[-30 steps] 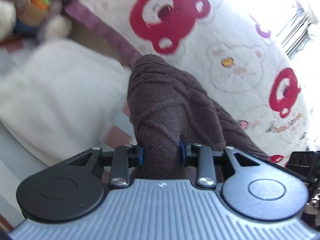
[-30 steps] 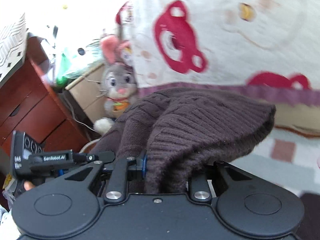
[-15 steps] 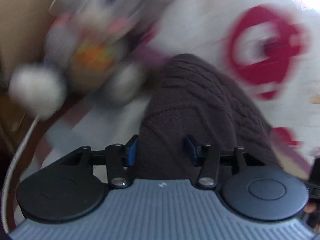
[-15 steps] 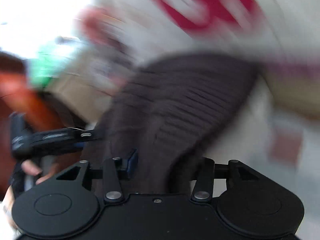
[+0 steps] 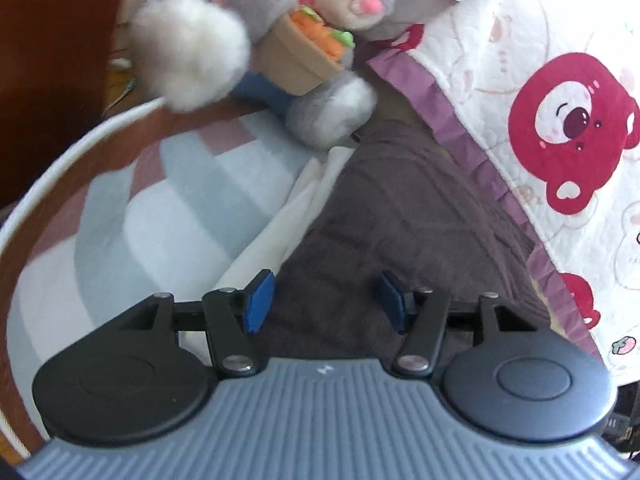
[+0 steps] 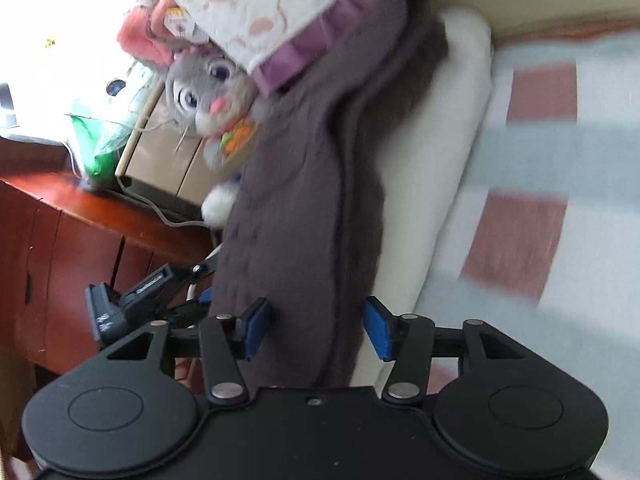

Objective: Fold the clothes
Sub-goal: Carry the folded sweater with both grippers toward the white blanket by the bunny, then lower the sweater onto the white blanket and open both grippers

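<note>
In the left wrist view, the left gripper [image 5: 325, 300] fills the bottom of the frame, its jaws opening with the blue pads clear of the cloth. Between and beyond them lies the brown knit sweater [image 5: 400, 216], stretching from the lower centre up toward the middle of the frame. Along its left edge a folded white garment [image 5: 296, 216] shows from underneath. Left of that is the checked bedsheet [image 5: 160, 220] in pale blue, white and dusty pink. To the right, a white quilt [image 5: 520, 60] with red bear prints and a purple frill borders the sweater. At the top centre sits a grey plush rabbit [image 5: 320, 20], one white fluffy paw in the upper left.

In the right wrist view, the right gripper [image 6: 316, 328] sits at the bottom, jaws likewise opening, pads not pressing the sweater [image 6: 304, 200] that runs between them up to the top centre. The white garment [image 6: 440, 152] lies just right of it, the bedsheet [image 6: 560, 200] farther right. At lower left the left gripper [image 6: 152, 300] appears beside the sweater, over a red-brown wooden cabinet [image 6: 80, 240]. The rabbit [image 6: 212, 92] is at upper left, under the quilt [image 6: 260, 8].
</note>
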A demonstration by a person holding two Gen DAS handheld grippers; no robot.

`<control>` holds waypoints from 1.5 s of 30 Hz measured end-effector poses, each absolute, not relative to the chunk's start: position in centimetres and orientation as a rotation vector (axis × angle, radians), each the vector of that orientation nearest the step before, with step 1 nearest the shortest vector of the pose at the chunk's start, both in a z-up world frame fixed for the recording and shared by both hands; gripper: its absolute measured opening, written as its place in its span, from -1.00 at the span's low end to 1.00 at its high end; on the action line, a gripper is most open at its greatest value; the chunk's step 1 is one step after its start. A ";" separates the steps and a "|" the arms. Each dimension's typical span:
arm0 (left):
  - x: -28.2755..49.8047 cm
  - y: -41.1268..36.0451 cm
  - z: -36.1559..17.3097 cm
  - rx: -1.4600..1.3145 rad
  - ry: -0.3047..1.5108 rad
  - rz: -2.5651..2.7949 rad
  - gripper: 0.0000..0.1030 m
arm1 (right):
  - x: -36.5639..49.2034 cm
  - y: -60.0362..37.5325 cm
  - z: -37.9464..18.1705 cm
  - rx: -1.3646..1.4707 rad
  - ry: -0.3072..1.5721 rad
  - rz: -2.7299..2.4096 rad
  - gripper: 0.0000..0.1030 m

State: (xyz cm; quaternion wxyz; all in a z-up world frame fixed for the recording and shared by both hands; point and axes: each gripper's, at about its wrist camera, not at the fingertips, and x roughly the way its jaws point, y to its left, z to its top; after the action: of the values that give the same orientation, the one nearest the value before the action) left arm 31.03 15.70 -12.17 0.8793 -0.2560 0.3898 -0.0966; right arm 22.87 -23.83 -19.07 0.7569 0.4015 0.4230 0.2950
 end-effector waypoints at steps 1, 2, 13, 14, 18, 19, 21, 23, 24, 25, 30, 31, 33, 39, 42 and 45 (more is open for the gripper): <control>30.6 15.5 -12.2 -0.502 0.803 -0.220 0.11 | 22.4 -23.5 -19.6 0.909 0.927 0.644 0.25; 30.2 15.2 -12.1 -0.462 0.793 -0.236 0.11 | 22.0 -23.2 -20.1 0.938 0.930 0.642 0.29; 30.9 13.9 -13.7 -0.357 0.796 -0.166 0.64 | 21.3 -21.0 -20.4 1.007 0.900 0.732 -0.23; 31.1 14.1 -13.8 -0.384 0.809 -0.164 0.63 | 21.5 -20.8 -20.0 1.006 0.907 0.739 -0.24; 31.8 14.6 -13.0 -0.436 0.823 -0.138 -0.13 | 22.7 -20.1 -18.3 1.131 0.920 0.810 -0.28; 32.0 14.5 -12.2 -0.413 0.811 -0.121 -0.39 | 23.1 -19.9 -17.7 1.223 0.910 0.850 -0.28; 32.3 14.2 -10.3 -0.334 0.785 -0.077 -0.40 | 23.8 -19.4 -15.8 1.287 0.866 0.904 -0.28; 32.2 13.6 -8.1 -0.232 0.734 -0.015 -0.40 | 23.9 -18.8 -14.9 1.210 0.865 0.898 -0.28; 31.7 12.9 -7.1 -0.166 0.693 0.004 -0.39 | 23.7 -18.2 -15.7 1.156 0.925 0.846 -0.28; 31.2 12.3 -6.0 -0.101 0.652 0.024 -0.29 | 23.5 -17.6 -16.5 1.101 0.983 0.793 -0.27; 28.4 7.3 -4.1 0.081 0.577 -0.136 -0.01 | 21.3 -16.3 -18.6 0.810 1.045 0.663 -0.11; 28.1 6.3 -4.6 0.080 0.603 -0.195 0.00 | 21.0 -16.3 -18.0 0.775 1.026 0.671 -0.09; 27.9 4.4 -6.0 0.072 0.656 -0.276 0.00 | 20.7 -16.9 -16.6 0.735 0.984 0.699 -0.07; 28.7 2.7 -10.8 -0.008 0.773 -0.247 0.09 | 22.3 -23.3 -14.4 0.893 0.803 0.574 0.14; 28.9 2.8 -10.9 -0.018 0.770 -0.238 0.12 | 24.7 -24.5 -14.5 0.855 0.834 0.486 0.11; 29.1 2.5 -11.2 -0.023 0.774 -0.227 0.14 | 26.7 -24.7 -15.6 0.868 0.815 0.448 0.13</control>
State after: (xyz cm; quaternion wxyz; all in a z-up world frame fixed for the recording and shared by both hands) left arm 29.09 2.48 -11.18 0.9197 -0.0112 0.3766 -0.1103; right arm 26.75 -24.74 -15.58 0.8044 0.4054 0.3807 0.2090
